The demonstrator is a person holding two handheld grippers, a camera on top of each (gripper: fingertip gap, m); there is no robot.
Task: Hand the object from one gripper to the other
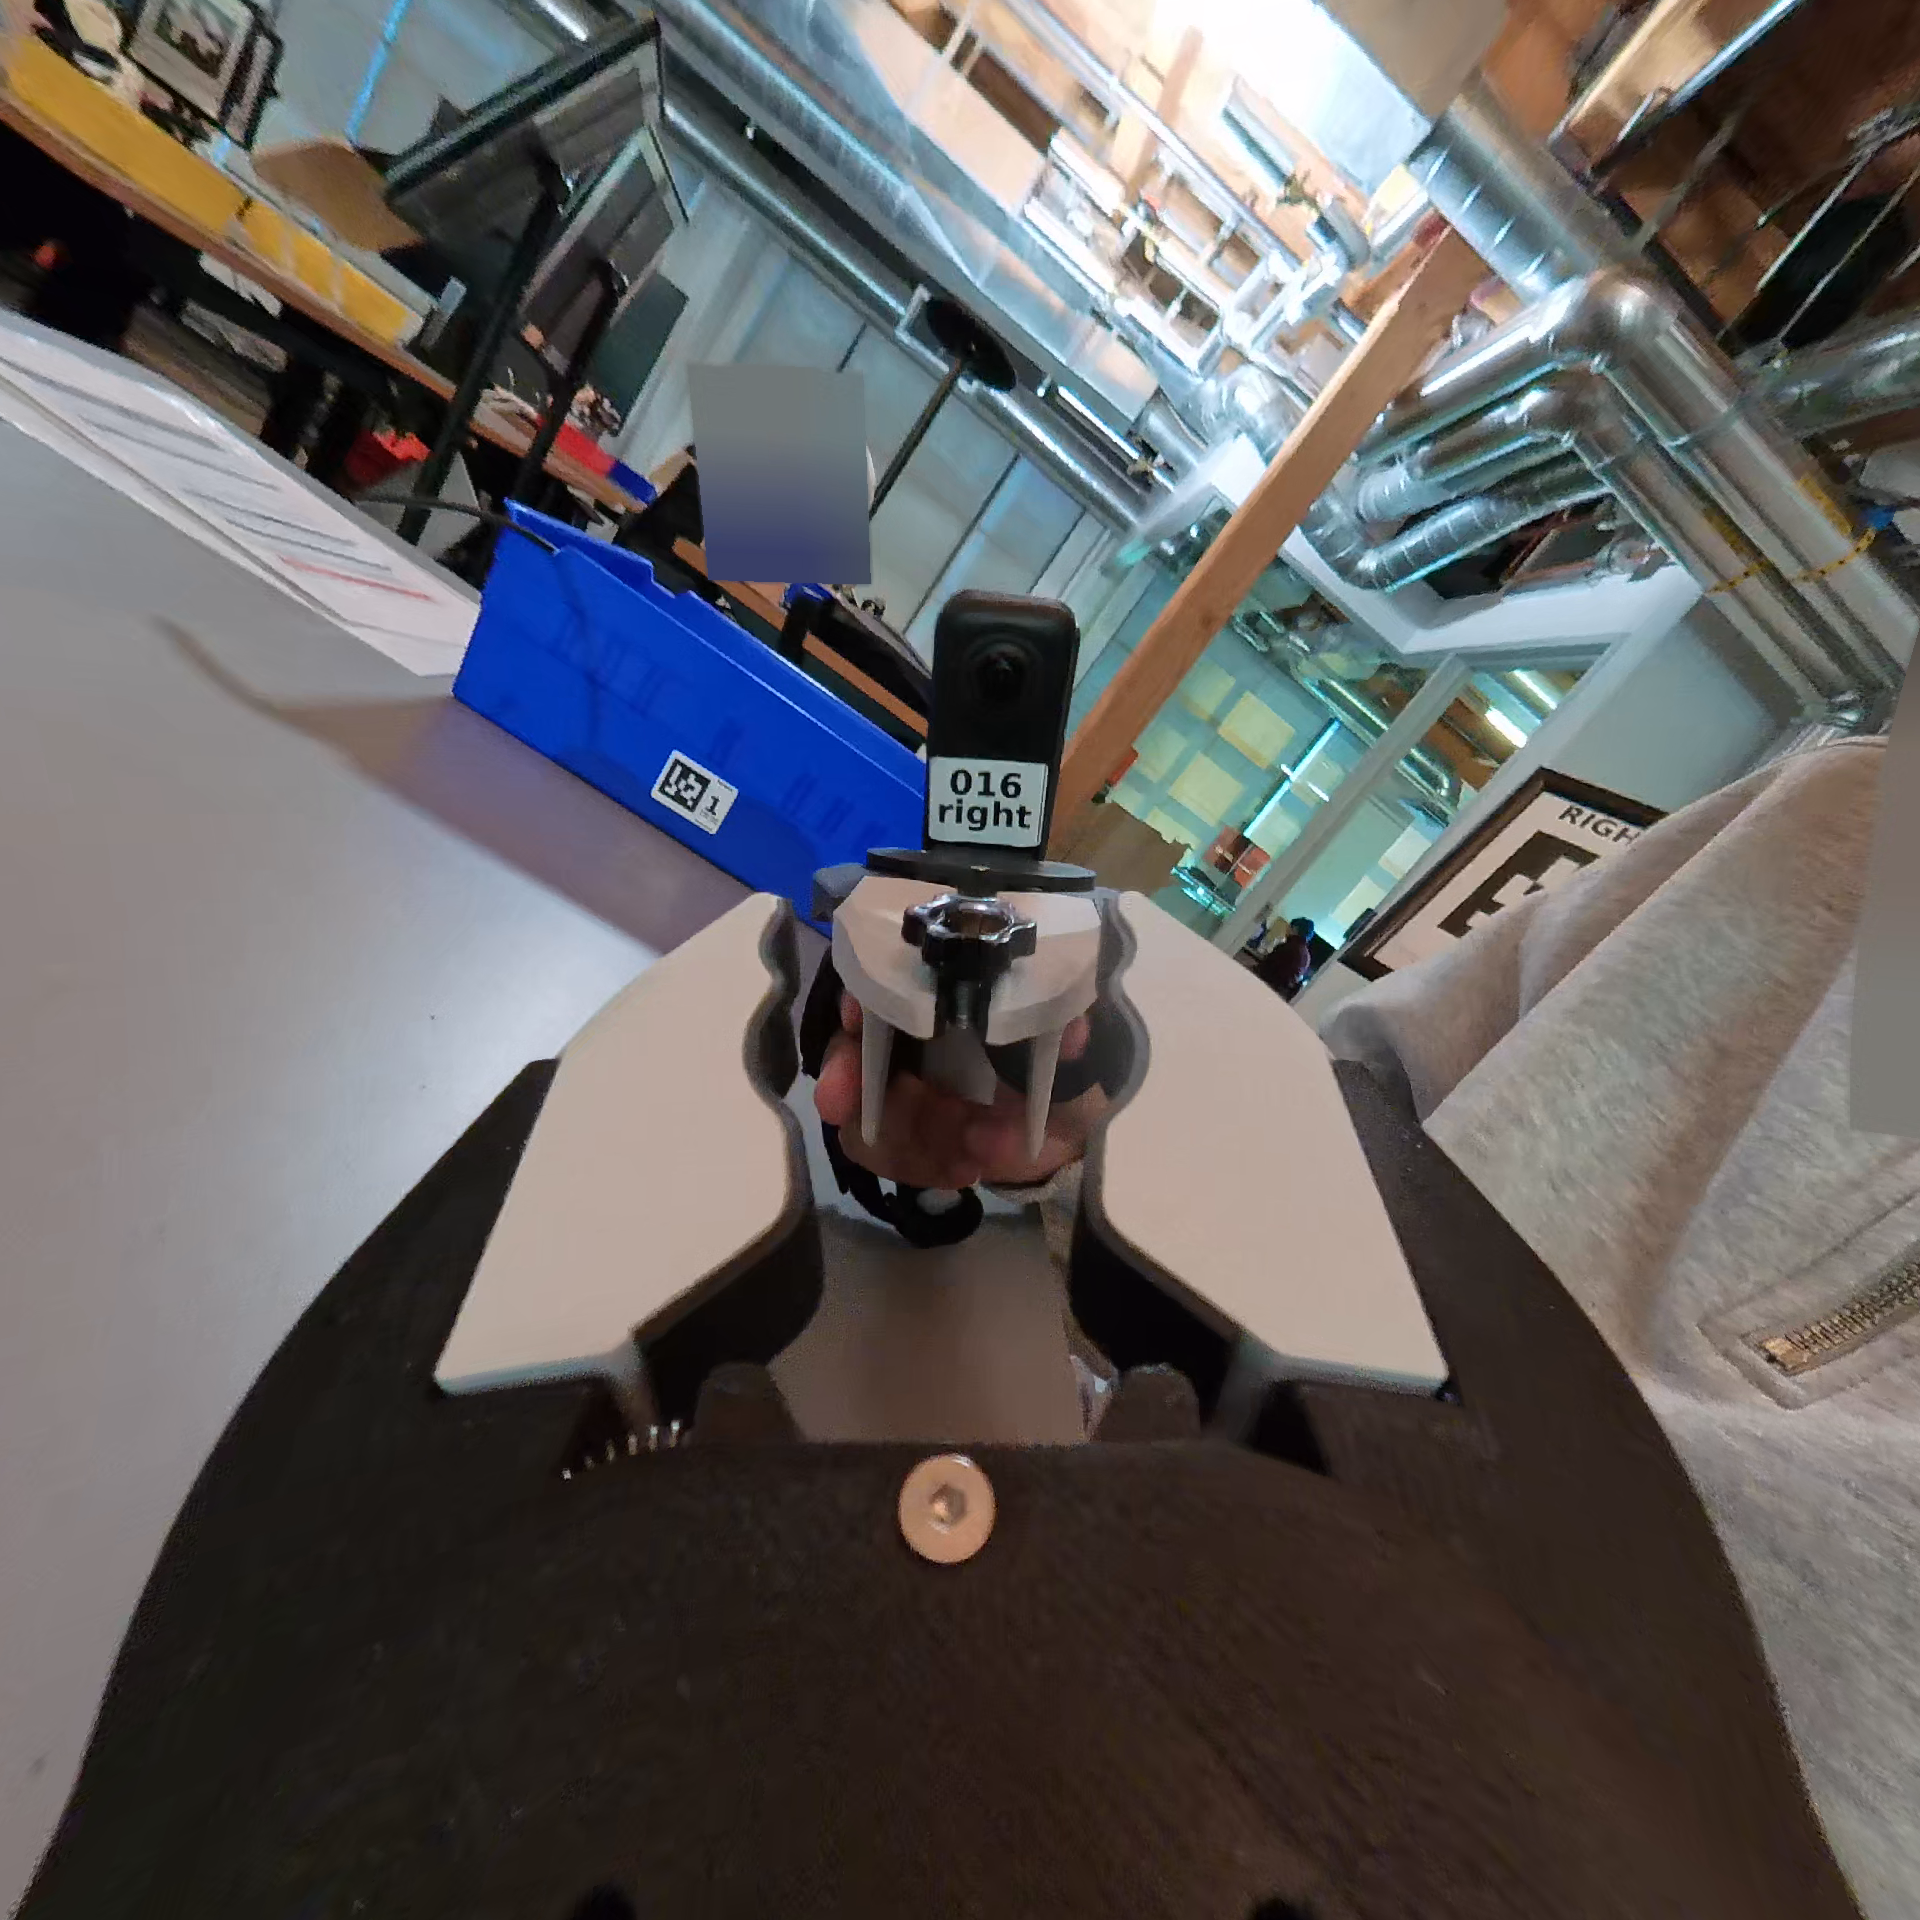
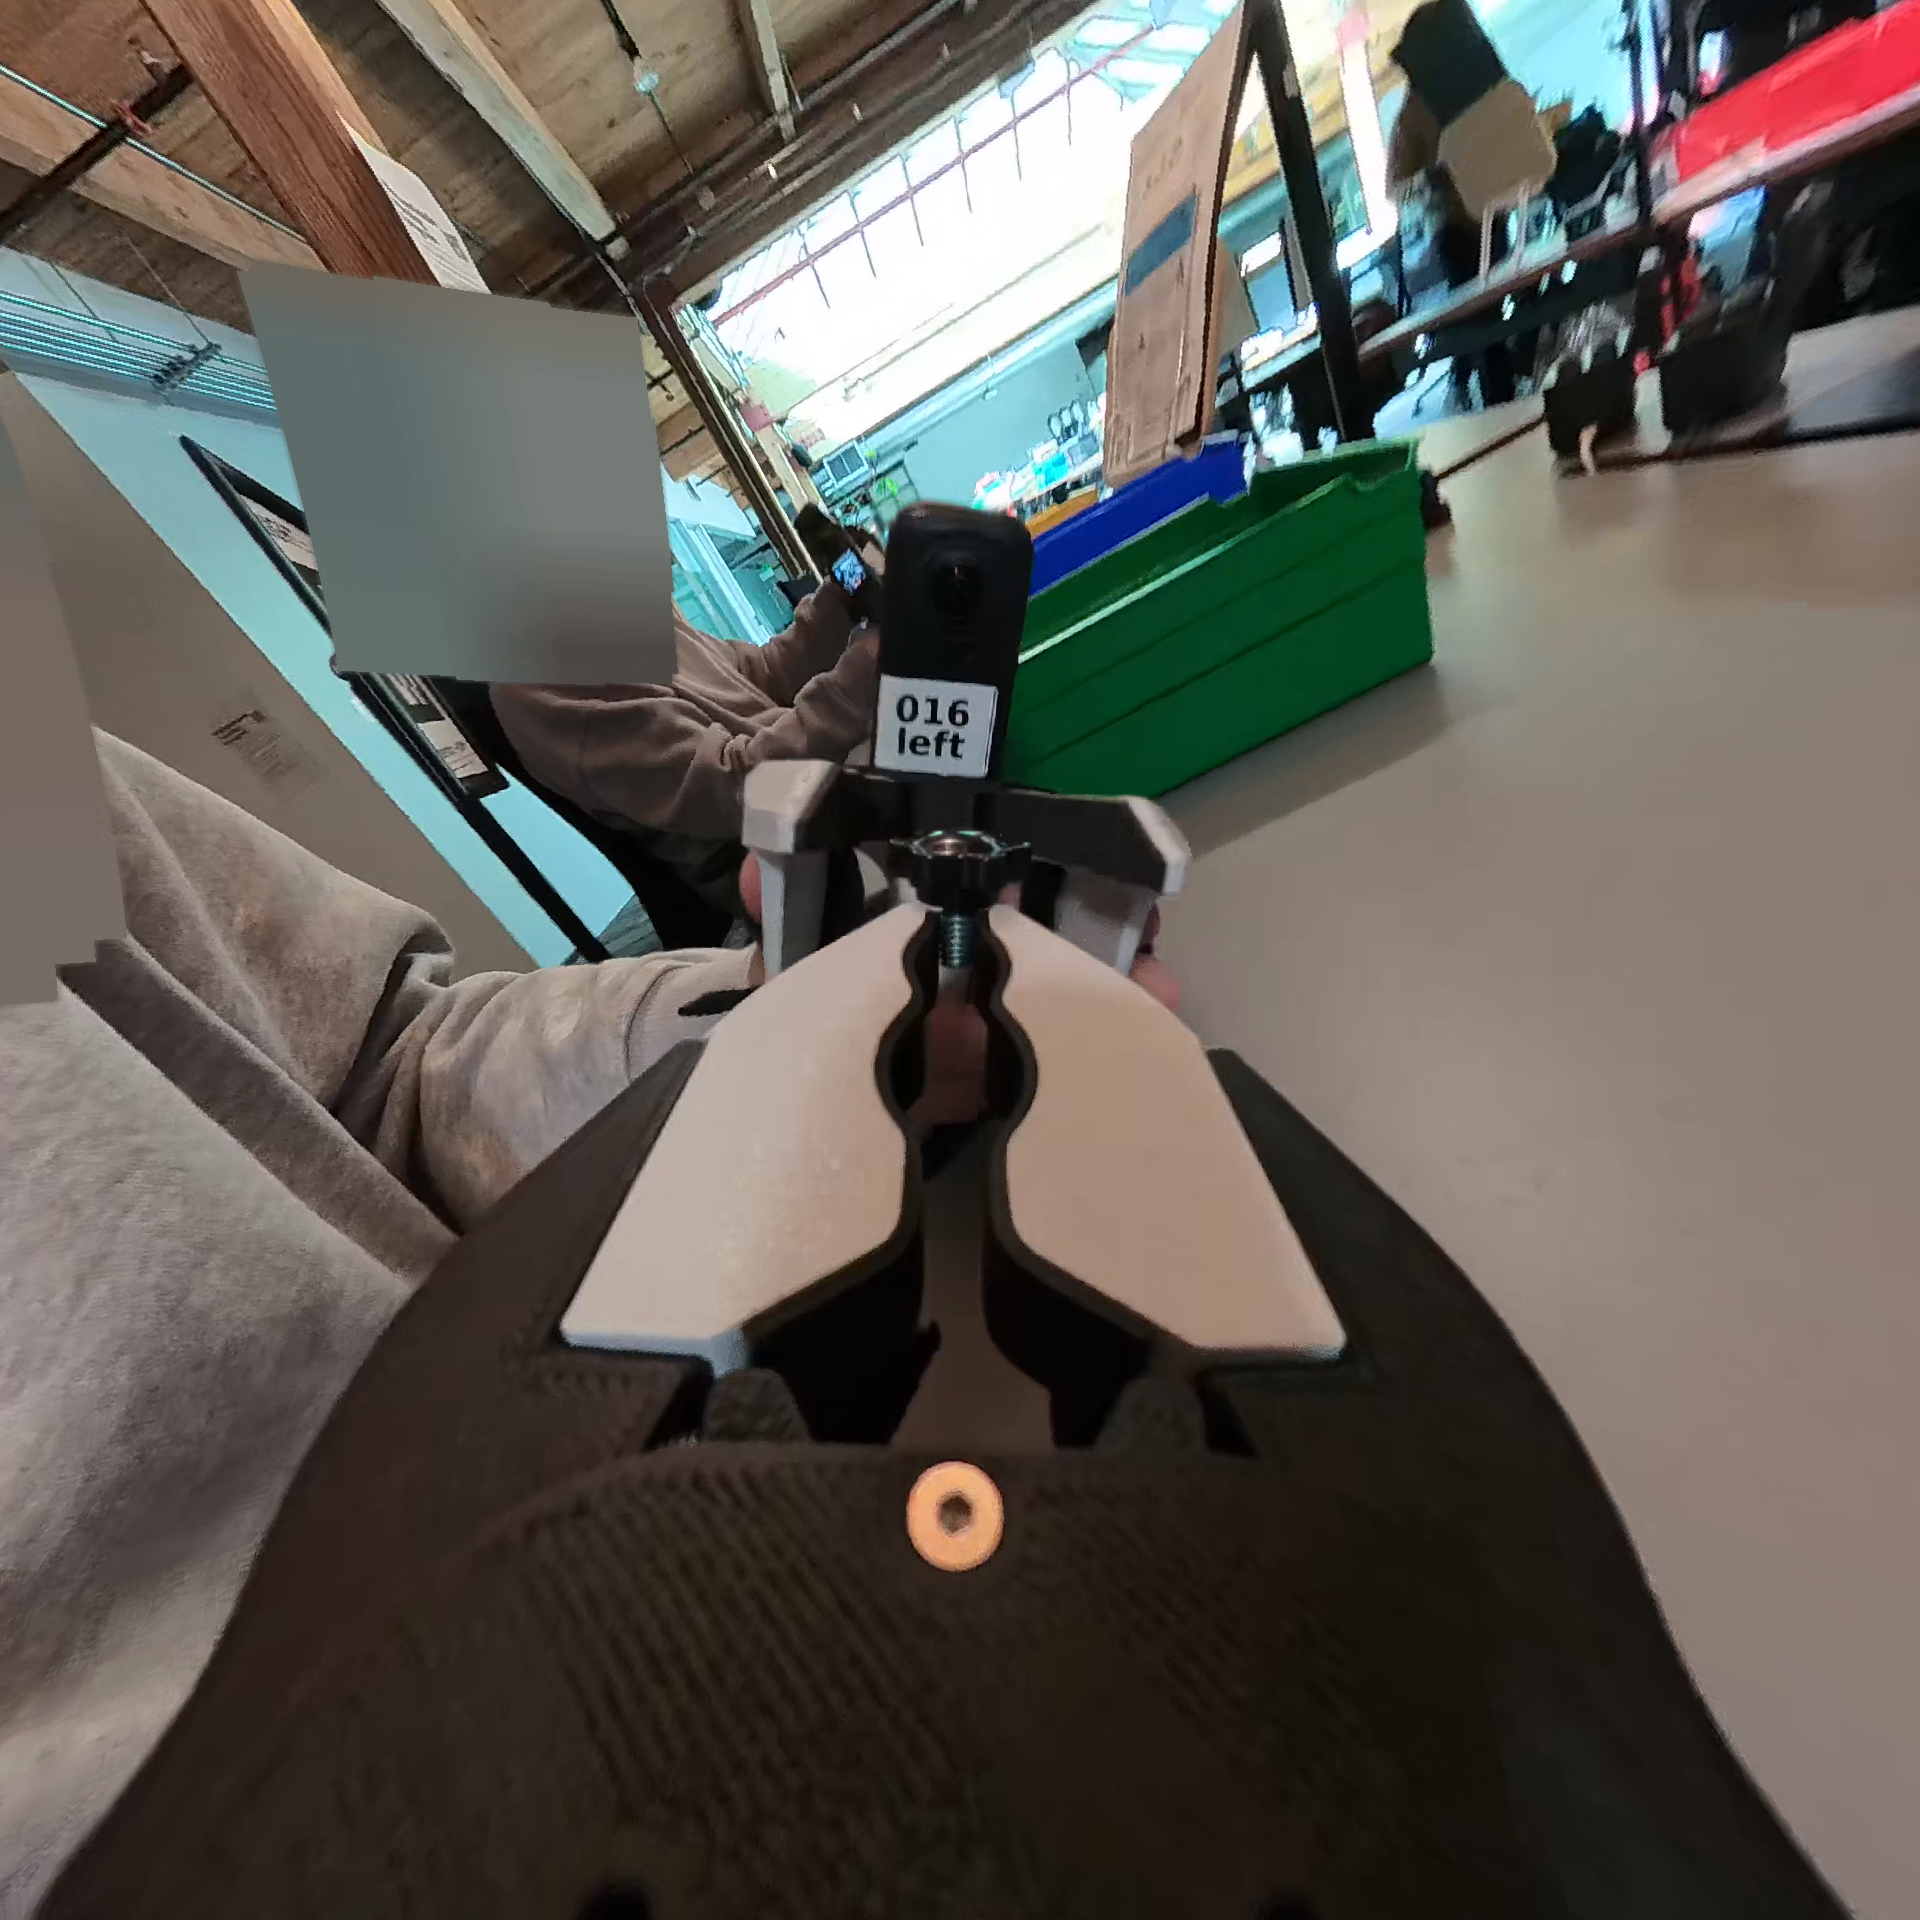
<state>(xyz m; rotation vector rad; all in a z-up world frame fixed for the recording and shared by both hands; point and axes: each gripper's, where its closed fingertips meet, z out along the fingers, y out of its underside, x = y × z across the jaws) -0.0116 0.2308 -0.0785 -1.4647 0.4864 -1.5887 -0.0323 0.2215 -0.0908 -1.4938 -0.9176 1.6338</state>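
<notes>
Pre-handover: left claw (image 1: pixel 940 997) spread apart, right claw (image 2: pixel 961 997) nearly together, no object visible; next move likely requires picking 1 up.

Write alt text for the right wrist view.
The right gripper, nearly shut and holding nothing, points at the open left gripper facing it above a grey table. A green bin sits behind.

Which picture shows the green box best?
The right wrist view. There the green bin sits on the table beyond the left hand-held gripper, its long side in plain sight. The left wrist view shows no green bin, only a blue bin.
</notes>
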